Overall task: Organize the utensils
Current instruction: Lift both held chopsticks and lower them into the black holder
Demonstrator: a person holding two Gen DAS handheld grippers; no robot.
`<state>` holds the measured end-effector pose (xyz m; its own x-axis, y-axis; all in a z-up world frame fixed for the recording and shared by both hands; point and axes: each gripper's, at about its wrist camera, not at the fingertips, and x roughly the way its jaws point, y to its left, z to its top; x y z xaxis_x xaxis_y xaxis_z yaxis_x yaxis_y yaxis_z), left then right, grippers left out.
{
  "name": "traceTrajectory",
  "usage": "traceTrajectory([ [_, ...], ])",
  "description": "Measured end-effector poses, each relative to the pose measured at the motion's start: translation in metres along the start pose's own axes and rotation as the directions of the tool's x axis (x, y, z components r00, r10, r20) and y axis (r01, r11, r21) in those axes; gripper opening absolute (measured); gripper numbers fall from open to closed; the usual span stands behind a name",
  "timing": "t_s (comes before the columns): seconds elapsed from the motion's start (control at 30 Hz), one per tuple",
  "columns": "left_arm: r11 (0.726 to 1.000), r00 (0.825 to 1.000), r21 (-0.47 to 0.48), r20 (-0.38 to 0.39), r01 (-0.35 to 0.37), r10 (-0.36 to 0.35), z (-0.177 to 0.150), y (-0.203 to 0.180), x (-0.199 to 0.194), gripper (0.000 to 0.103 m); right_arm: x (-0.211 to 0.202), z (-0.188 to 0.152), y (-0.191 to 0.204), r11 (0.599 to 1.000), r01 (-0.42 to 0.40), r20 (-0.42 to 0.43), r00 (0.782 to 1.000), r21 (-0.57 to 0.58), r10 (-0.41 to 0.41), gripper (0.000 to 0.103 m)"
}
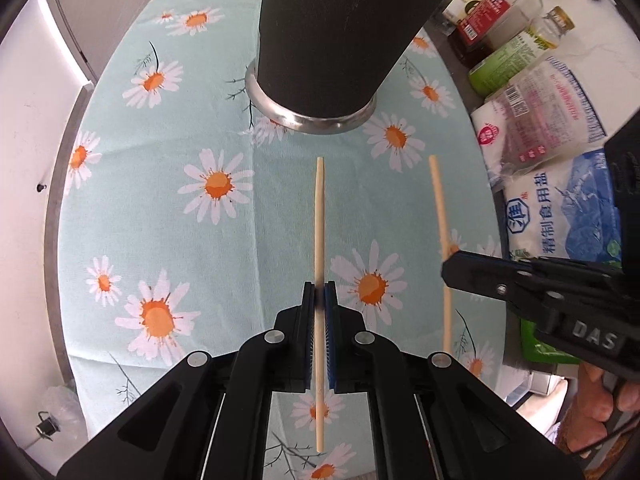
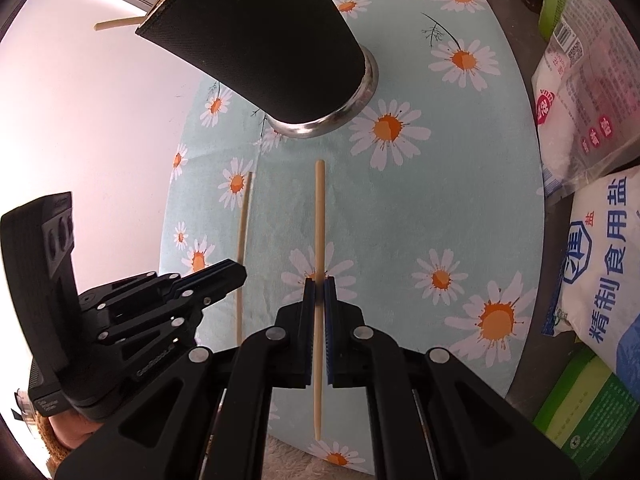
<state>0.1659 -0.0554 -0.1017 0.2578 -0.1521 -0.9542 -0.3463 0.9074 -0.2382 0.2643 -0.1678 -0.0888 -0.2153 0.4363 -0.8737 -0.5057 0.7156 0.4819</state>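
In the left wrist view my left gripper is shut on a pale wooden chopstick, which points toward the black utensil holder with a steel base. To its right, my right gripper grips a second chopstick. In the right wrist view my right gripper is shut on that chopstick, which runs between the blue pads. My left gripper shows at the left with its chopstick. Both sticks hang above the cloth. The holder stands just beyond the tips, and another stick pokes out of its top.
A round table carries a mint cloth with daisies. Along its right edge lie salt bags, bottles and a green box. A person's hand holds the right gripper. A white wall lies left of the table.
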Motion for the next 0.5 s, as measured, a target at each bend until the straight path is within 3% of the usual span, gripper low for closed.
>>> traceTrajectory([
  [0.5,0.993,0.989,0.087,0.112,0.083,-0.092,0.01,0.018,-0.056,0.004,-0.018,-0.004,0.03,0.998,0.031,0.102,0.994,0.053,-0.036,0.005],
])
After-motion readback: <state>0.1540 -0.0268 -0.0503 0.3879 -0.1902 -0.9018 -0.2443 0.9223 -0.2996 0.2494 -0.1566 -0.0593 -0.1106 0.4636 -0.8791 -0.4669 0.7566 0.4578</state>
